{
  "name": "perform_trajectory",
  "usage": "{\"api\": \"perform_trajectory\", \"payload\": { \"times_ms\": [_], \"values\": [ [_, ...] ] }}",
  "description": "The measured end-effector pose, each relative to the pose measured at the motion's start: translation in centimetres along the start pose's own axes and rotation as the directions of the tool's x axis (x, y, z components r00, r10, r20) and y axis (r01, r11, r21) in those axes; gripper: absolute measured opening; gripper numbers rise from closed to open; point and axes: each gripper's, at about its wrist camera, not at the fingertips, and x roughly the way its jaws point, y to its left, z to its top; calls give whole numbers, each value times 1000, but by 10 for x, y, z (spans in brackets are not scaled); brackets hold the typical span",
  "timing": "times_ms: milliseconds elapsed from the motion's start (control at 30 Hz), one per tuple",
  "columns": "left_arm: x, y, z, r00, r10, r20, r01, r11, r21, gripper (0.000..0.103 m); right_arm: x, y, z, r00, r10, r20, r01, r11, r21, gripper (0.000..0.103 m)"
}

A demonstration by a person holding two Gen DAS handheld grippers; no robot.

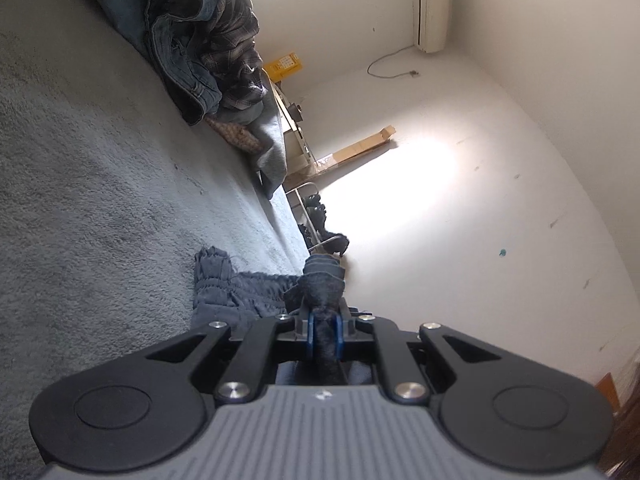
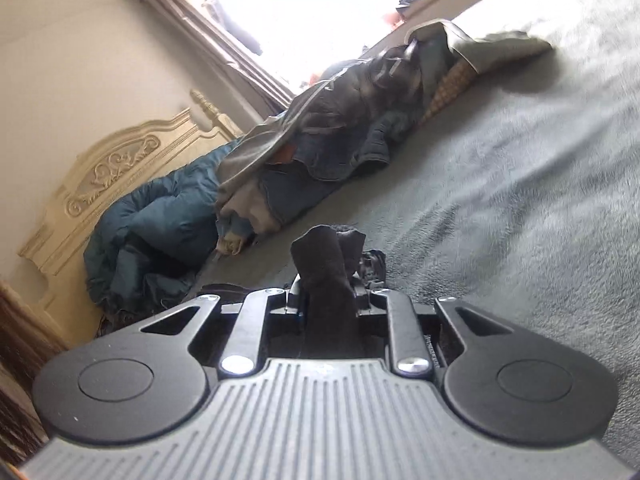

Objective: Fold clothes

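**Between both grippers, one dark garment over a grey bed**

Between the blue pads of the left gripper [image 1: 325,330] sits a bunched edge of a dark navy garment [image 1: 240,292]. Its cloth looks soft and matte, with a gathered, elastic-like band and a frayed edge, and the loose part lies crumpled on the grey blanket [image 1: 100,200]. The right gripper [image 2: 330,300] is likewise clamped narrowly on a thick fold of dark cloth [image 2: 324,264] that sticks up past its fingers; whether this is the same garment cannot be told. One garment is held, two grippers grip. Farther back lies one heap of clothes [image 2: 352,120], with jeans and a plaid shirt in it, one teal quilt [image 2: 160,232], and one carved cream headboard [image 2: 108,172].
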Motion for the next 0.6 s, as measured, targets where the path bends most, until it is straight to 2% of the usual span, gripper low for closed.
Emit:
{"api": "perform_trajectory", "payload": {
  "times_ms": [67, 367, 600],
  "values": [
    [-2, 2, 3, 1000, -17, 22, 17, 1000, -19, 10, 1, 3, 3, 1000, 4, 1, -4, 1000, -15, 10],
    [-5, 16, 15, 997, -14, 76, 19, 997, -76, 10, 10, 5, 30, 998, 47, 31, -46, 999, -14, 6],
    [4, 36, 17, 998, 17, 67, -7, 989, -145, 10, 28, -4, 37, 1000, 28, 11, -28, 999, -15, 6]
  ]
}}
